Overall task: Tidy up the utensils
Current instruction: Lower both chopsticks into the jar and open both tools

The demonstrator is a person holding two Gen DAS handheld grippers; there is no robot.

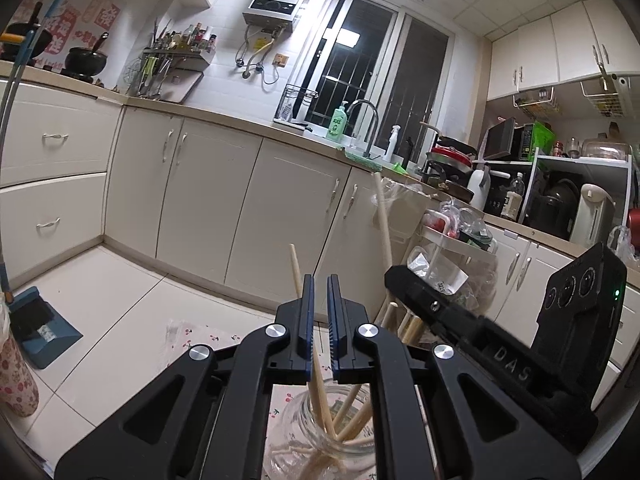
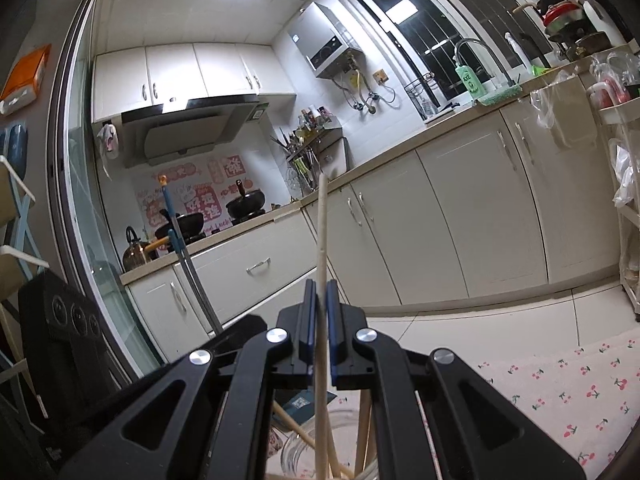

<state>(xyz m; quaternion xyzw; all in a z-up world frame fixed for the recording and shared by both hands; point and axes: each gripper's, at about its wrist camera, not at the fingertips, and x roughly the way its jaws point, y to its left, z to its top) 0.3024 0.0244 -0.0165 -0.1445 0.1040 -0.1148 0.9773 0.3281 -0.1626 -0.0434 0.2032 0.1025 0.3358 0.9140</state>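
Note:
A glass jar (image 1: pixel 320 440) stands on the cherry-print cloth (image 1: pixel 200 340) and holds several wooden chopsticks (image 1: pixel 348 412). My left gripper (image 1: pixel 321 280) hovers just above it, shut, with nothing between its pads. One chopstick (image 1: pixel 295 264) leans up behind its left finger. My right gripper (image 2: pixel 321 284) is shut on one upright chopstick (image 2: pixel 322 220), whose lower end reaches down to the jar (image 2: pixel 304 444). In the left wrist view the right gripper (image 1: pixel 394 276) comes in from the right with that chopstick (image 1: pixel 382 216) rising from its tips.
Cream base cabinets (image 1: pixel 288 200) run along the far wall under a counter with a sink tap (image 1: pixel 366 120). A white trolley (image 1: pixel 452 240) with bags stands to the right. A blue dustpan (image 1: pixel 44 328) and mop handle (image 1: pixel 12 92) are on the left, over white floor tiles (image 1: pixel 132 304).

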